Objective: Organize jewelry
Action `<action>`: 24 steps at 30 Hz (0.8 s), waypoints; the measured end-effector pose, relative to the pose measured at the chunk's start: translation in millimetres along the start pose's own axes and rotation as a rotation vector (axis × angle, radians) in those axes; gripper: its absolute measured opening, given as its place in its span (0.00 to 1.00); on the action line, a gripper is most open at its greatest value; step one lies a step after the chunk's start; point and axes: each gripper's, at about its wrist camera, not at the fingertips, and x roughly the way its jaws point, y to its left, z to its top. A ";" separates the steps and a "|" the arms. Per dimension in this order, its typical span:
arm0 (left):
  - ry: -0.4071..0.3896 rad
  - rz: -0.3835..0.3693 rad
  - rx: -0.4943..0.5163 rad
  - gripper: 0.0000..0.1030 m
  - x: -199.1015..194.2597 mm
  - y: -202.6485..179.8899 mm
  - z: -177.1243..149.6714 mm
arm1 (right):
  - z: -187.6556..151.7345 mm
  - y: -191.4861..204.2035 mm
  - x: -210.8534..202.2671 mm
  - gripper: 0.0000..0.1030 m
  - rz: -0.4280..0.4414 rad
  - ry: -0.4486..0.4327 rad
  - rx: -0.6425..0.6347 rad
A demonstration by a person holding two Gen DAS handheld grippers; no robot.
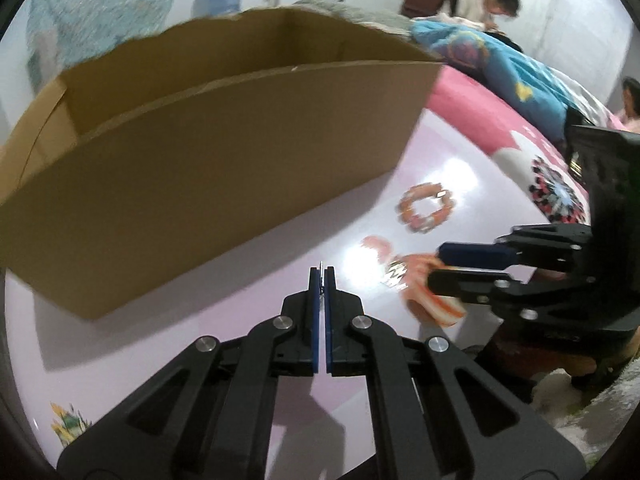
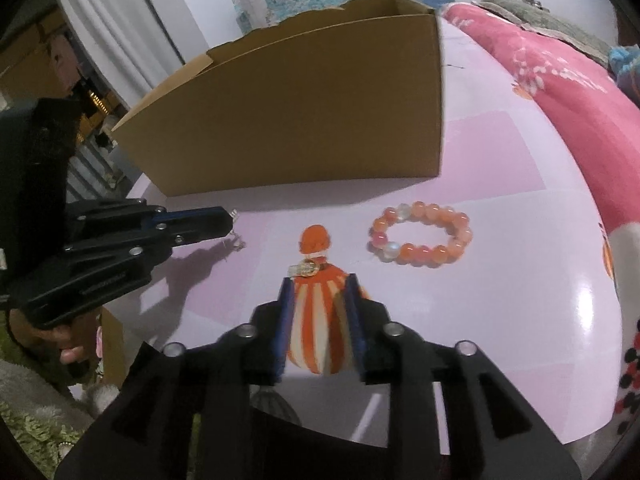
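Two tools are over the pink surface (image 2: 500,152). Left tool (image 1: 321,270) is closed tight on a thin silver piece (image 1: 321,265) — too small to name — that sticks out at its tips, just before the box (image 1: 224,168). Right tool (image 2: 318,284) is partly open; its blue pads stand on both sides of the orange-striped pouch (image 2: 318,320), which lies on the surface. Whether they press it, I cannot tell. Bead bracelet (image 2: 420,236) lies near the pouch, to the right. Both tools point down at a slant.

A home, probably a bedroom: pink floral bedding (image 2: 560,76) and a blue quilt (image 1: 500,64) heaped beside a glossy pink table (image 2: 500,320), white curtains (image 2: 112,28) behind
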 end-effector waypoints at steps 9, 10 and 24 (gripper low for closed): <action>-0.023 0.007 -0.085 0.01 -7.4 28.9 -18.2 | 10.0 19.0 11.0 0.26 -0.015 0.025 -0.066; -0.029 0.000 -0.096 0.01 -8.8 32.1 -19.7 | 11.0 21.0 11.0 0.26 -0.010 0.025 -0.072; -0.033 -0.011 -0.157 0.01 -4.1 50.2 -28.8 | 16.3 35.8 24.6 0.26 -0.059 0.059 -0.093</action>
